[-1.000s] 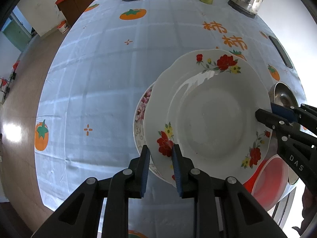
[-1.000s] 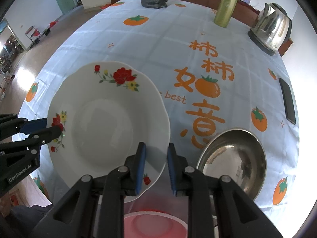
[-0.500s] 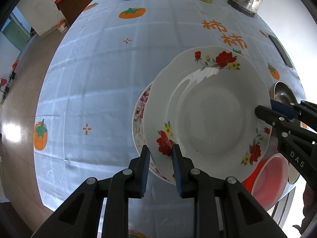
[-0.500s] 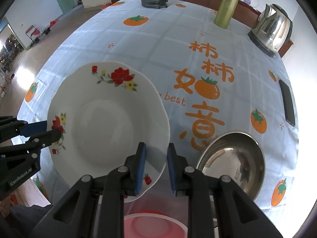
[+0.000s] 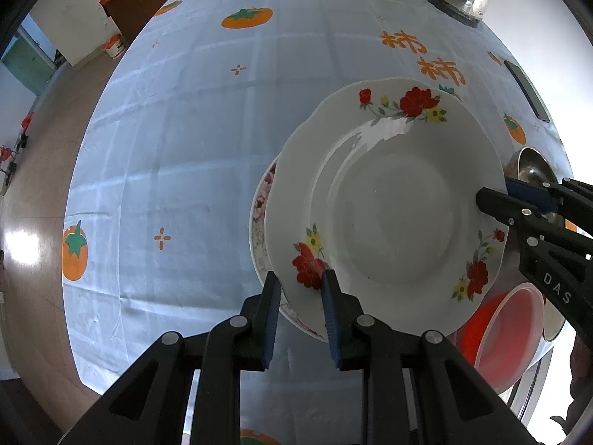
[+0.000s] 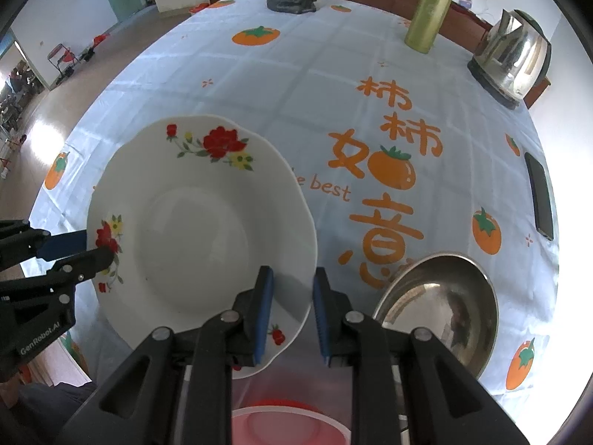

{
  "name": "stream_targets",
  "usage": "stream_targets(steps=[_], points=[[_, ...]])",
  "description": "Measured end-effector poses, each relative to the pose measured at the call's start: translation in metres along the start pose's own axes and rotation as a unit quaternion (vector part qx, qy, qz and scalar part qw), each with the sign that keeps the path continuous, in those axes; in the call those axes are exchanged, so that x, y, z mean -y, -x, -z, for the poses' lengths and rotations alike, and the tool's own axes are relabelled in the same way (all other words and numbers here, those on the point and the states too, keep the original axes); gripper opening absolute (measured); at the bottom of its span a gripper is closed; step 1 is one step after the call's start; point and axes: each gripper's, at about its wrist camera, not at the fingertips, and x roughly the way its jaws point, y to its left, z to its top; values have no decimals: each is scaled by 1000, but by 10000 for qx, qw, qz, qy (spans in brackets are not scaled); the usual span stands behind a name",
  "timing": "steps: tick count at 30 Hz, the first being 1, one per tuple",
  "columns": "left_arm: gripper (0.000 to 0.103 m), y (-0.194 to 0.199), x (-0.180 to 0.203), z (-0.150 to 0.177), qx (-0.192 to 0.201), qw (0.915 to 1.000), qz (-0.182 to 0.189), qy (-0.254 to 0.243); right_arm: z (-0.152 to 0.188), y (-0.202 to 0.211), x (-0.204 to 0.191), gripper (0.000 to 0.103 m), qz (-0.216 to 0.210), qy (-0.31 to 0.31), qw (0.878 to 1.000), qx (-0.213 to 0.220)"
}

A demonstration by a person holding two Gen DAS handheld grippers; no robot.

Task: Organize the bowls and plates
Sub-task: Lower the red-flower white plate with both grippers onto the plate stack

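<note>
Plate (image 5: 385, 215) rim between both tools' blue pads, above table.

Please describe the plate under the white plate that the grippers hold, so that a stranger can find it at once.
Start at the round table with the pale blue persimmon-print tablecloth. Over its near edge, two black grippers hold a white scalloped plate with red flowers. Directly beneath it, showing only as a crescent on the left side, lies the second plate: its rim carries a dense pink floral pattern, not scattered red sprigs.
</note>
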Motion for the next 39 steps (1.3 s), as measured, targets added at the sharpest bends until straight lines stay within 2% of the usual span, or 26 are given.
stream_targets(steps=[39], points=[[26, -12, -5, -3, -159, 9998, 96, 39, -7, -21, -4, 22, -9, 67, 9999, -125]])
